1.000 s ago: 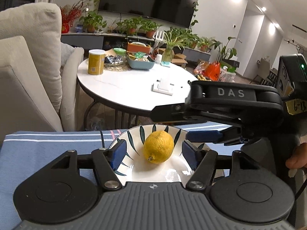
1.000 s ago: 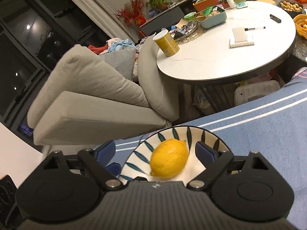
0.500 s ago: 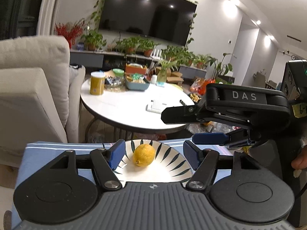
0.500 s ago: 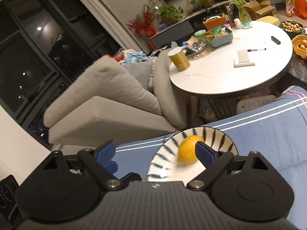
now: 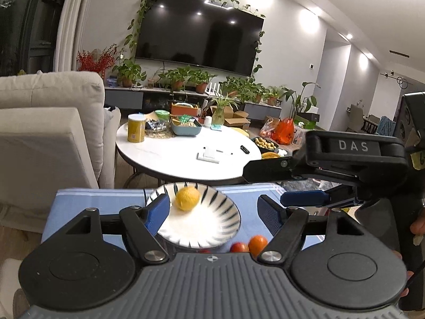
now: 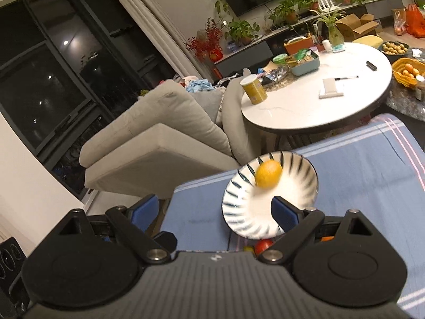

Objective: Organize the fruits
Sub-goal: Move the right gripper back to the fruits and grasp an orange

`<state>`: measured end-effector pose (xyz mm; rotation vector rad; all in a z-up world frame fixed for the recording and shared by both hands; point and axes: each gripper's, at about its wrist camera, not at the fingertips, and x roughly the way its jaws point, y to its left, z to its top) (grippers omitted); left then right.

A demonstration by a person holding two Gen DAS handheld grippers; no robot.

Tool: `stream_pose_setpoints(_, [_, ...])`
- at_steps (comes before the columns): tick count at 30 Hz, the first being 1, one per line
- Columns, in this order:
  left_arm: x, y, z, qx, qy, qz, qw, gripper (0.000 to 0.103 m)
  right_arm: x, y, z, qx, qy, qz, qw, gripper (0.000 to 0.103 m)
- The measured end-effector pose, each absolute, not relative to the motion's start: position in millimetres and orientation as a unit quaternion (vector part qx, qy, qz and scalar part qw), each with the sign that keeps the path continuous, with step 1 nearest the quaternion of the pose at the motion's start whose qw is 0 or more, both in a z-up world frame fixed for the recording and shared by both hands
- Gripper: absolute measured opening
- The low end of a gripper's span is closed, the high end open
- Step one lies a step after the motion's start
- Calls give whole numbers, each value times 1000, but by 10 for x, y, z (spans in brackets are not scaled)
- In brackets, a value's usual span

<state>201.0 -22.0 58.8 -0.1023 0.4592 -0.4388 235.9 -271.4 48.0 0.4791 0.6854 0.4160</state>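
Note:
A yellow lemon [image 5: 187, 198] lies in a white plate with dark leaf stripes [image 5: 212, 228] on a blue striped cloth [image 5: 101, 202]. My left gripper [image 5: 213, 210] hangs back from the plate and above it, its jaws opening, with nothing between them. In the right wrist view the same lemon [image 6: 268, 173] sits on the plate [image 6: 239, 210]. My right gripper [image 6: 216, 214] is open and empty, well short of the lemon. The right gripper's body [image 5: 345, 159] shows at the right of the left wrist view. Small red and orange fruits [image 5: 248, 245] peek out in front of the plate.
A round white table [image 5: 186, 159] stands beyond the cloth with a yellow can [image 5: 136, 132], a blue tray and papers. A beige sofa [image 5: 47, 138] fills the left. A yellow basket of fruit [image 6: 407, 71] sits far right. A hand [image 5: 418, 223] shows at the right edge.
Both grippers have drawn back and up from the plate, so the lemon looks smaller and farther. The left jaws have widened. Small red and orange fruits have come into view.

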Motion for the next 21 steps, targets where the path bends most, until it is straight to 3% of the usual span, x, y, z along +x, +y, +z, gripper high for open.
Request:
stream_pose_setpoints(14, [1968, -233, -126, -55, 288, -225, 929, 69, 2184, -3043, -206, 277, 368, 150, 875, 87])
stream_pose_setpoints(21, [2070, -343, -342, -39, 308, -227, 923, 63, 2303, -3159, -457, 274, 378, 114, 877, 85])
